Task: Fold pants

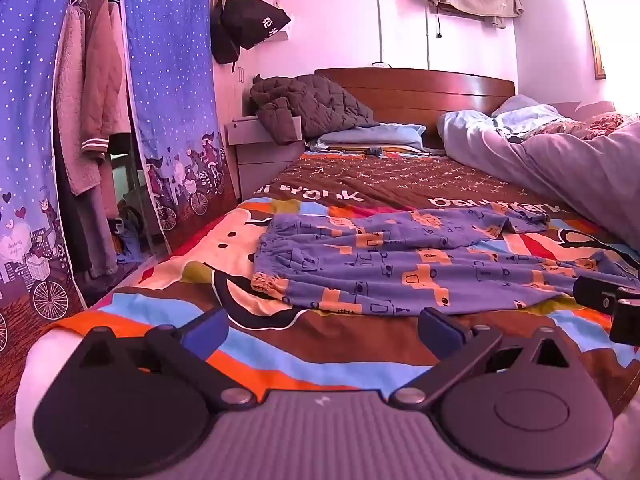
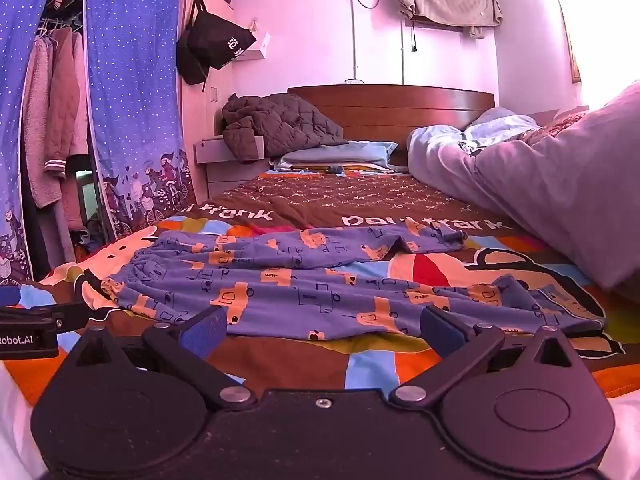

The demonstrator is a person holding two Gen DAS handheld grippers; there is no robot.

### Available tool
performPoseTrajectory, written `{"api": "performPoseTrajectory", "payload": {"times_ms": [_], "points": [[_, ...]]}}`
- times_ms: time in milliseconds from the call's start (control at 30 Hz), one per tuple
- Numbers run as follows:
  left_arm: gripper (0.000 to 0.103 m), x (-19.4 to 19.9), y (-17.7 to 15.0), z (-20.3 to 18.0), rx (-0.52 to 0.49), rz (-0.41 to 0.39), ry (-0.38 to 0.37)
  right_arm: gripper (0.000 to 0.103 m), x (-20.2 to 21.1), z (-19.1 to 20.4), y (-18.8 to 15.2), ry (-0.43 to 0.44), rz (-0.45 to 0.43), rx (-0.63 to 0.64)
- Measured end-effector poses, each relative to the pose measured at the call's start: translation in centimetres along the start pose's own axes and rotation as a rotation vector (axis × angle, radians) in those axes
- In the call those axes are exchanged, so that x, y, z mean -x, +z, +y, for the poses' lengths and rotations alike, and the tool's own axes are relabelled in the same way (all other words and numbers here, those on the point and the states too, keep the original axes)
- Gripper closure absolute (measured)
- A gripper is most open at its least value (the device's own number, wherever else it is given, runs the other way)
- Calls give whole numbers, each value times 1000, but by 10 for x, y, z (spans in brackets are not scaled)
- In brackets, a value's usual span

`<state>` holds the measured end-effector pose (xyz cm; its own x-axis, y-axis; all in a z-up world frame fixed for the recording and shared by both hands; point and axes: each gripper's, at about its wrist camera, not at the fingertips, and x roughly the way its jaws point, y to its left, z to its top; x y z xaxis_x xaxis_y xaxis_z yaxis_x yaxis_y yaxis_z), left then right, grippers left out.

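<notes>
At the left we see a soft starry curtain [image 1: 168,80] beside the bed, whose smooth bedspread [image 1: 320,360] carries bold coloured patches. Our left gripper [image 1: 320,328] has its blue-padded fingers [image 1: 208,328] spread wide, holding nothing, above the bedspread. The thin, rumpled blue pants [image 2: 300,292] lie flat just ahead, legs trailing right. Our right gripper [image 2: 324,326] is equally wide and empty, the nearer leg's hem just beyond its fingertips.

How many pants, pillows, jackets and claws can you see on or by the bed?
Pants: 1
Blue pillow: 1
Brown jacket: 1
Claws: 2, left claw and right claw, both open
Total: 5
</notes>
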<state>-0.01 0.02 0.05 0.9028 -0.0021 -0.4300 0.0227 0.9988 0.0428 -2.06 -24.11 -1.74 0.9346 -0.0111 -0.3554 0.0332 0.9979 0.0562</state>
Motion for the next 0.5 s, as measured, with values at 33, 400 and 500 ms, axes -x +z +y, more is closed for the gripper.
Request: {"api": "performPoseTrajectory", "payload": {"times_ms": [33,400,500], "points": [[0,0,0,0,-2,-1,0,1,0,0,0,-1,10,-6],[0,-2,-1,5,14,19,-1,1,-3,0,-1,-4,17,-6],[0,-2,-1,5,6,17,-2,1,-2,-2,-1,-17,15,-9]]}}
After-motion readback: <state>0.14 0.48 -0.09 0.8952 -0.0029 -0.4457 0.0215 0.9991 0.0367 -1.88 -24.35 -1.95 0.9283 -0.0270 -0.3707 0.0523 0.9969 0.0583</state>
